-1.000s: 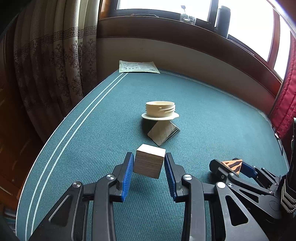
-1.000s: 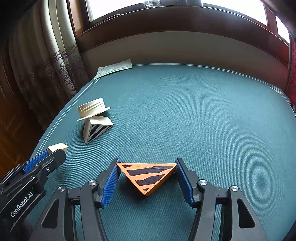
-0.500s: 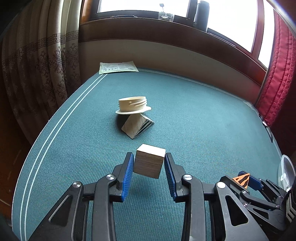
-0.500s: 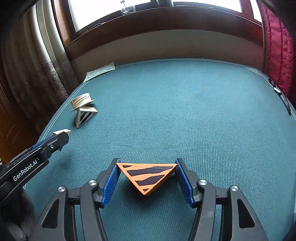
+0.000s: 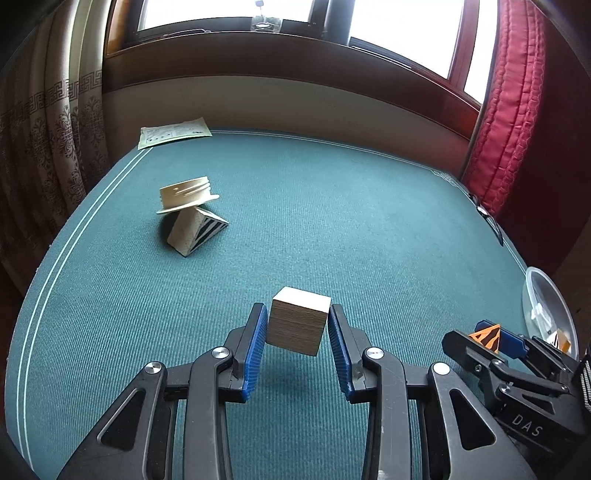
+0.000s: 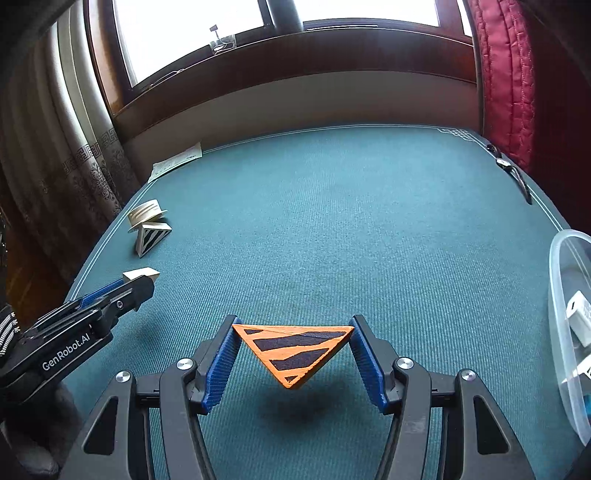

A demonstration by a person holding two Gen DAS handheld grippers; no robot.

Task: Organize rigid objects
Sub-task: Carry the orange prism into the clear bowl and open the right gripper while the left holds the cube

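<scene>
Two claws loaded, both clear of the teal desk (image 6: 369,206). Left claw (image 5: 297,328) grips a wooden cube (image 5: 298,325), held tilted. Right claw (image 6: 292,350) pinches an orange-and-black striped wedge (image 6: 293,350) by its two upper corners only. Clear plastic bin (image 6: 565,332) just right. Risk: wedge pivots or slips from that thin corner grip; cube may land skewed.

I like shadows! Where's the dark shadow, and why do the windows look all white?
Right wrist view: a dark shadow lies on the green cloth under the orange black-striped wedge. Left wrist view: the windows are blown out by daylight, and the table edges bend.
</scene>
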